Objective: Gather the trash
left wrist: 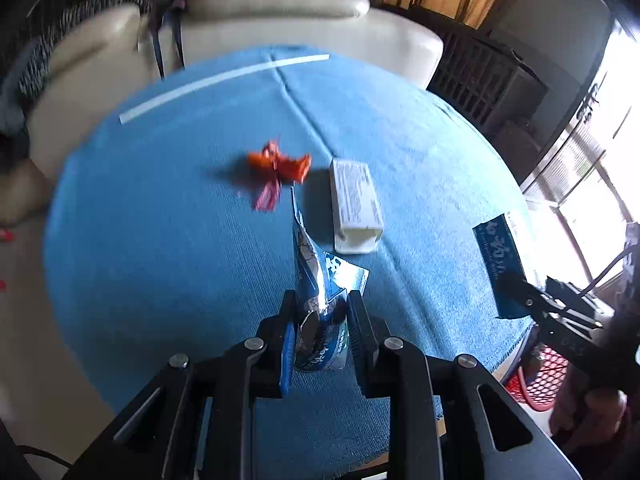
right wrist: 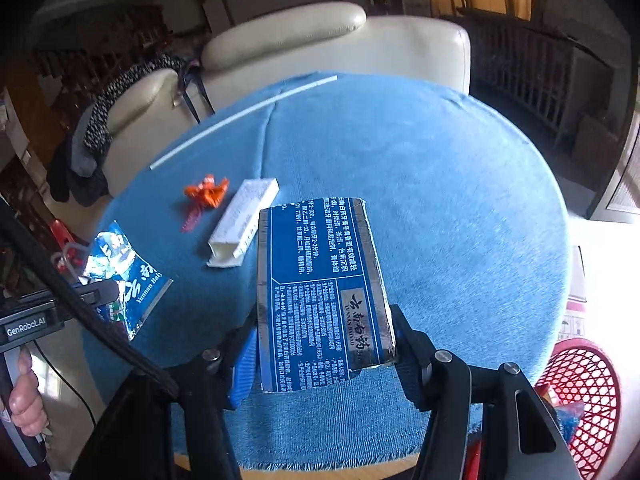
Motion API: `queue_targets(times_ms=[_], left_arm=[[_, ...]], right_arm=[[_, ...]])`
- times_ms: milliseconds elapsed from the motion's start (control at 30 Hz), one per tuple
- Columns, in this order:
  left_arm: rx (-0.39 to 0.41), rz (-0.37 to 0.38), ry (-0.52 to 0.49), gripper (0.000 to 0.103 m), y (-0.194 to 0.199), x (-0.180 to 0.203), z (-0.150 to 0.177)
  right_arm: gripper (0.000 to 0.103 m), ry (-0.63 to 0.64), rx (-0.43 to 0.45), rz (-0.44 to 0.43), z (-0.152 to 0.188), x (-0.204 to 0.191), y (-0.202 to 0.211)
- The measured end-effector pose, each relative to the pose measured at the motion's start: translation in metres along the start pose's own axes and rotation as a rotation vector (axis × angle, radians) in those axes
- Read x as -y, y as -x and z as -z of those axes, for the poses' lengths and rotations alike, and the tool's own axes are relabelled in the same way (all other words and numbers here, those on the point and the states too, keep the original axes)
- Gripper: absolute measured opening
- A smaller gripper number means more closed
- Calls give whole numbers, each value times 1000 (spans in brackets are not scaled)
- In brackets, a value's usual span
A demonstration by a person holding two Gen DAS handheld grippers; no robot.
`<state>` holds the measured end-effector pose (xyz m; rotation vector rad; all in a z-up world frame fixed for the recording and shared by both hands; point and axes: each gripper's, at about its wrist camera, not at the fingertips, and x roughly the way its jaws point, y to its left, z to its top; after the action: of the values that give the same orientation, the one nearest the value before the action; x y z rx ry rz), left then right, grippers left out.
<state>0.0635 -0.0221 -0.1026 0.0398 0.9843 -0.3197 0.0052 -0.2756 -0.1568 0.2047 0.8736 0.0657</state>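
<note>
My left gripper is shut on a crumpled blue and silver foil wrapper, held above the blue tablecloth; the wrapper also shows in the right wrist view. My right gripper is shut on a flat blue box with white print, which also shows at the right of the left wrist view. An orange crumpled wrapper and a white open carton lie on the cloth; both also show in the right wrist view, the wrapper left of the carton.
A red mesh basket stands below the table's right edge, also seen in the left wrist view. A white strip lies near the far edge. A cream sofa stands behind the table.
</note>
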Motion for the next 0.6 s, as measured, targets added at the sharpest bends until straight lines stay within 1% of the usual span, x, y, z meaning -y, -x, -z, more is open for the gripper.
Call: queue_targets(times_ms=[333,600], left_arm=[[182,-147,-159,25,56,49,-2],[267,-227,-208,25,80,69,-1]], right_arm=[[61,5,133,-3,0,-1,58],[61,-1,202,0,6,3,92]])
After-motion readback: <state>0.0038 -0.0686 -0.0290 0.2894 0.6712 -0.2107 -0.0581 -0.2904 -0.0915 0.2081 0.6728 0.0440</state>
